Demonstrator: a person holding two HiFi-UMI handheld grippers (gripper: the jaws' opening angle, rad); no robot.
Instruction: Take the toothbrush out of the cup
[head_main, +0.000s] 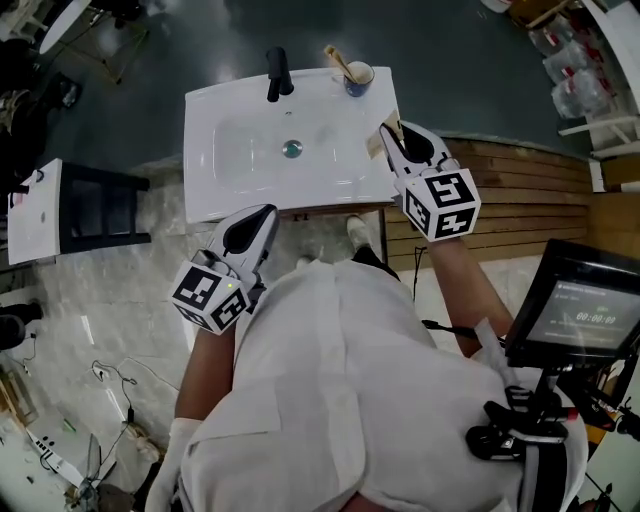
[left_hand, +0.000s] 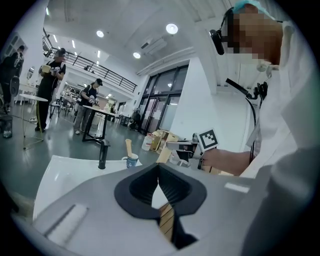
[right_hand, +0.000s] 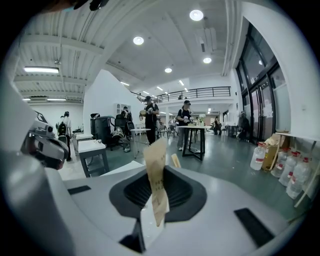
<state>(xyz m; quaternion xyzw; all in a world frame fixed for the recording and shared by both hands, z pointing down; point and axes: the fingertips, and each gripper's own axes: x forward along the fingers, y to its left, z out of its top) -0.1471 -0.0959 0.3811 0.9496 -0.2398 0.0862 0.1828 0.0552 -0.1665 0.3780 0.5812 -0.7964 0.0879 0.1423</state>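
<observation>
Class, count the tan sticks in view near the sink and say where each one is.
2. One tan stick stands in the cup at the sink's back rim; the other is clamped in the right gripper over the sink's right edge. More may hide inside the cup.

The tap (head_main: 277, 73) sits at the back of the sink (head_main: 230, 150), the cup (head_main: 359, 78) right of it, the toothbrush (head_main: 338, 60) in the cup. Your right gripper (head_main: 392, 130), a paper packet (right_hand: 156, 175) between its jaws, is over the sink's right edge; your left gripper (head_main: 268, 212) is at its front edge.
</observation>
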